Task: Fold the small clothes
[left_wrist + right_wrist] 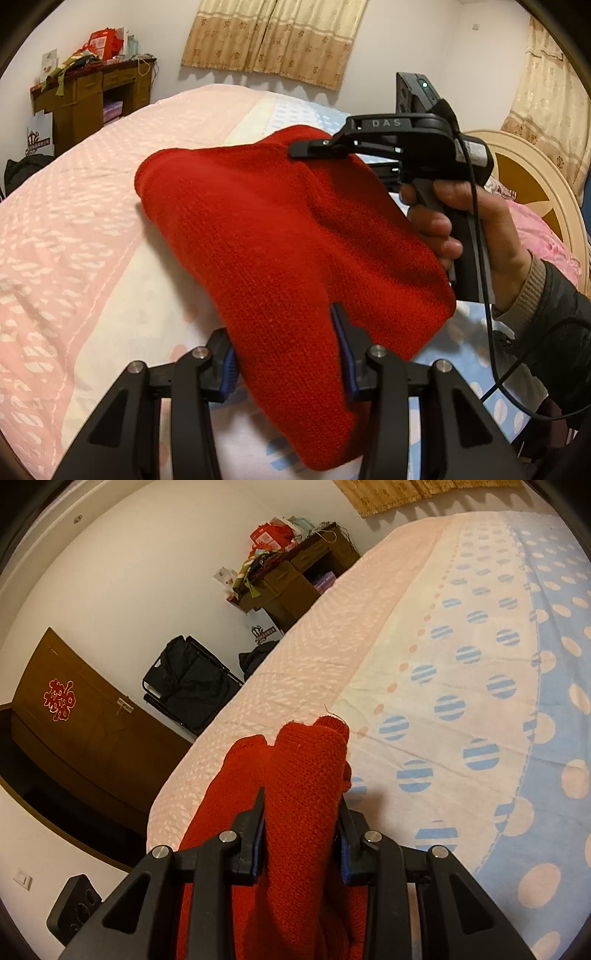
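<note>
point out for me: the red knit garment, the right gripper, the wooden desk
red knit garment [266, 236], left wrist view, on the middle of the knit held above the bed.
right gripper [301, 151], left wrist view, at its fingertips clamped on the garment's far edge.
wooden desk [88, 99], left wrist view, on its drawer front.

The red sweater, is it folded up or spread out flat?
Folded. The red sweater is doubled into a thick bundle with layers showing at its end, held above the bed.
</note>
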`<state>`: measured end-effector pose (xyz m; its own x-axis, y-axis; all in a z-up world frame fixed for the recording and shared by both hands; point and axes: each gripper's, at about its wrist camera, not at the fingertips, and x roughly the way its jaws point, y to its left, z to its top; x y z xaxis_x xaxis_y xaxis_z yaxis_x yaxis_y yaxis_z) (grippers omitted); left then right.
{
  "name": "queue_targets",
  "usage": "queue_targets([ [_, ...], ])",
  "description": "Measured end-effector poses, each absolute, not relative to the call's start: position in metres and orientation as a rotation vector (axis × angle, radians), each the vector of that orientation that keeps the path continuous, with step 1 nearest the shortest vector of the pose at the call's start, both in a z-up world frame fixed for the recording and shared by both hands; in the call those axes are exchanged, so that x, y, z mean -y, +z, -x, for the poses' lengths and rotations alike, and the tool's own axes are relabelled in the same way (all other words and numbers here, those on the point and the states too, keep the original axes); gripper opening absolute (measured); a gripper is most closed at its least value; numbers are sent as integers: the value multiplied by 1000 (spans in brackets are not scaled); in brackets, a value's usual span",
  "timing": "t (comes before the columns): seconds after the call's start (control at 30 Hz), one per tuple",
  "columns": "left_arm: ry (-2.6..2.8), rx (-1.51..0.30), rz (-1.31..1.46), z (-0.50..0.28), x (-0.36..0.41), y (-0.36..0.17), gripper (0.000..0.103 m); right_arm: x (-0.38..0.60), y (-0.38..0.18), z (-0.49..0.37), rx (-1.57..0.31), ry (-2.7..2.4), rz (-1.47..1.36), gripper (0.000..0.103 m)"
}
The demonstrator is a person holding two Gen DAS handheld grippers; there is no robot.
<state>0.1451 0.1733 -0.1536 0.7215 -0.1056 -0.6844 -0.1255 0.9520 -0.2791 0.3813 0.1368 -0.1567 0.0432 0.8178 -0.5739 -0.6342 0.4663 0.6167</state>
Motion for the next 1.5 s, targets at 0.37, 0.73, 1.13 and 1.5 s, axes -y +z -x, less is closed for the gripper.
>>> queue_targets([
  [0.37, 29, -774, 314, -144, -170, -156, 50, -135, -182, -389, -1087, 1073, -206, 34],
  [0.73, 80, -697, 310, -123, -177, -132, 56, -123, -168, -381, -1038, 982, -111, 47],
  [1.13, 253, -785, 333, -148, -207, -168, 84, -85, -156, -295, -1007, 1123, -23, 53],
  [1.5, 253, -642, 356, -107, -185, -140, 84, -42, -152, -278, -957, 969, -95, 53],
])
